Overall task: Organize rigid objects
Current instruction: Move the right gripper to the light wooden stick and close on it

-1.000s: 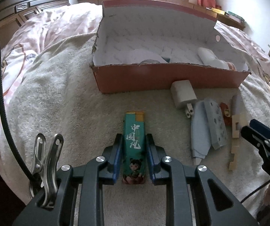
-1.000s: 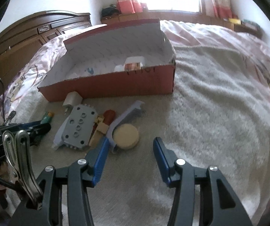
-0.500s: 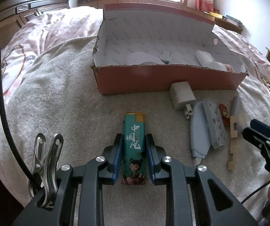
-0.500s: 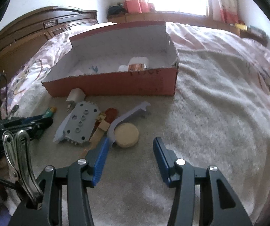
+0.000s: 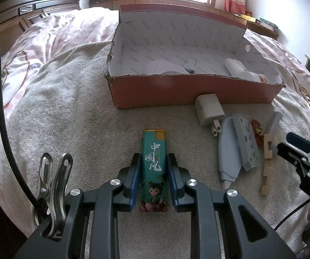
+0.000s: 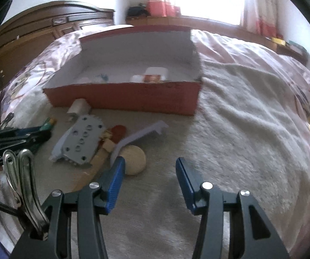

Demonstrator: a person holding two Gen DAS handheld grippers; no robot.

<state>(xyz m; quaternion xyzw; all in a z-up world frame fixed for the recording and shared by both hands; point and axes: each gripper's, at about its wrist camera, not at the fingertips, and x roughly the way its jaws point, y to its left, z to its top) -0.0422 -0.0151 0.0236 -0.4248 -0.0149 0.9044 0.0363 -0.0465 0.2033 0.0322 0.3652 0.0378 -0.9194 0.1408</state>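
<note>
Green lighter (image 5: 154, 168): clamped lengthwise between the blue pads of the left gripper (image 5: 154, 161), its yellow-capped end pointing toward the box. It lies low against the cream towel (image 5: 79, 118) covering the bed; whether it rests on the towel or is lifted just clear cannot be told.

Red cardboard box (image 5: 193, 90): open, standing on the towel beyond the lighter, with a white bottle (image 5: 239, 69) and another white item inside.

Loose items in front of the box, to the right of the lighter: white charger plug (image 5: 209, 109) just beside the box wall; grey perforated plate (image 5: 246, 142) lying over a pale blue piece (image 5: 228, 151); notched wooden strip (image 5: 267, 157); small red item (image 5: 257, 128).

Right gripper (image 6: 150, 181): jaws moderately apart, nothing between them, held above the towel. A round tan disc (image 6: 134, 159) sits just beyond its left pad, touching a curved pale blue handle (image 6: 142, 135).
</note>
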